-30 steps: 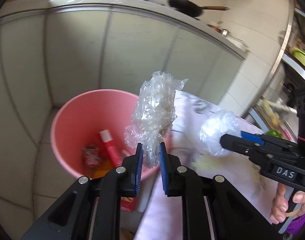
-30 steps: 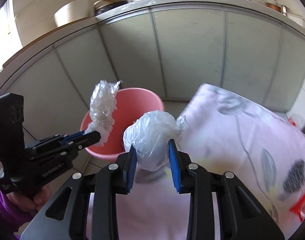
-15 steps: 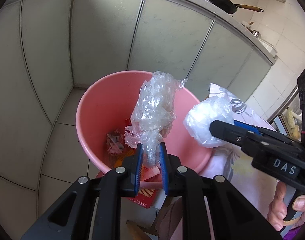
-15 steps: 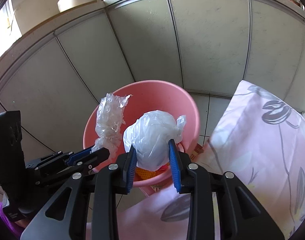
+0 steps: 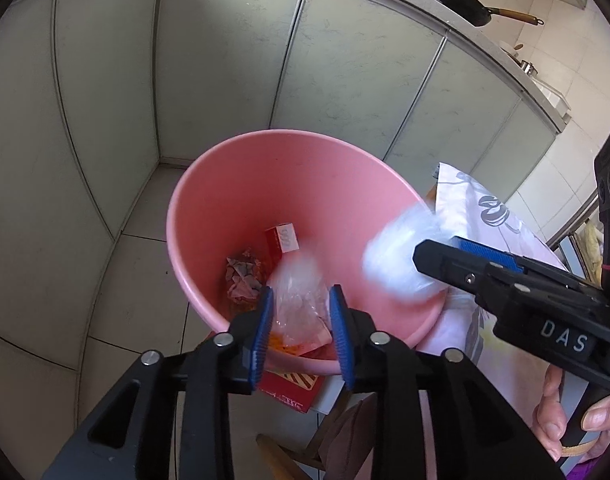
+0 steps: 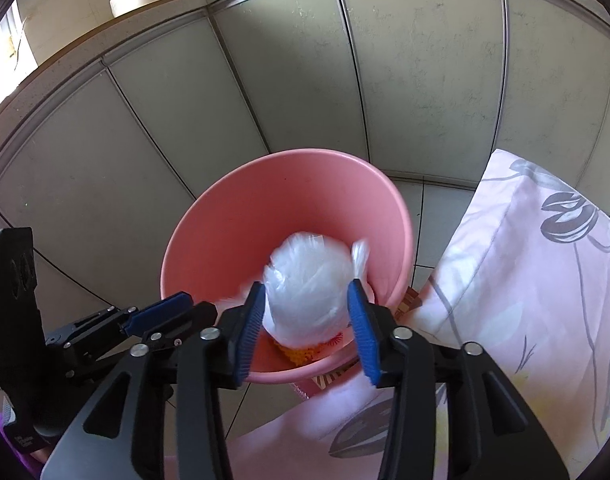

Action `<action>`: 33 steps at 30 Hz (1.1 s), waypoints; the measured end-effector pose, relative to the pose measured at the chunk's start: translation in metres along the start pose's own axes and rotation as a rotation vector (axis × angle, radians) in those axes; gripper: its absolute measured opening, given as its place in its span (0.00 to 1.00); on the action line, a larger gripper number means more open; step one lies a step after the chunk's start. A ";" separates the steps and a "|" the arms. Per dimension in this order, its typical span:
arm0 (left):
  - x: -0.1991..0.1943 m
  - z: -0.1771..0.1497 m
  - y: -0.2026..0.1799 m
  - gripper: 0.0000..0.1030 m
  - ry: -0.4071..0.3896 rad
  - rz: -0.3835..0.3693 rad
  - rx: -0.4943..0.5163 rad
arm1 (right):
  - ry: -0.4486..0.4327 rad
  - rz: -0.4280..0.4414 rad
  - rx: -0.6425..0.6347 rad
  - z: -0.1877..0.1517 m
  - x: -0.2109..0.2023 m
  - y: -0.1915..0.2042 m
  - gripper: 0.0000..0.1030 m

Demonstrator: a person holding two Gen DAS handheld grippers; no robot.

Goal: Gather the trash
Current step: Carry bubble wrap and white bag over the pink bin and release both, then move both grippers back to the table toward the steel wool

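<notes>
A pink bin stands on the tiled floor below both grippers. My left gripper is open over its near rim. The clear bubble wrap is blurred and loose between the fingers, dropping into the bin. My right gripper is open too. The white plastic bag ball is blurred and sits loose between its pads, above the bin. A red box and crumpled paper lie inside the bin.
Grey-green cabinet doors stand behind the bin. A table with a pink flowered cloth is at the right, against the bin. A red carton lies on the floor under the bin's near edge. A black pan sits on the counter.
Both grippers moved over the bin and opened. The bubble wrap dropped from upright in the left fingers down toward the bin. The white bag came loose in the right fingers.
</notes>
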State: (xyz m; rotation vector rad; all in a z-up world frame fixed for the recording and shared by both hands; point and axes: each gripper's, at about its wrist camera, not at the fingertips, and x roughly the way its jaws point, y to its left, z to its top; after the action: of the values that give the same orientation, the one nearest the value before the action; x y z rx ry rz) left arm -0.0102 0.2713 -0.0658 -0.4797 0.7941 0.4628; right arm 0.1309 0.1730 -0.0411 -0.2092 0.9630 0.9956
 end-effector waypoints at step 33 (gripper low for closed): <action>-0.032 -0.003 -0.054 0.29 -0.041 -0.106 0.110 | -0.125 -0.087 0.155 -0.060 -0.102 -0.064 0.44</action>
State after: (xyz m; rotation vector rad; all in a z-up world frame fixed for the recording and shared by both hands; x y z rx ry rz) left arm -0.0013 0.2198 -0.0313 -0.4066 0.7469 0.3278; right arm 0.1260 0.0411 -0.0150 -0.0584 0.9041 0.8404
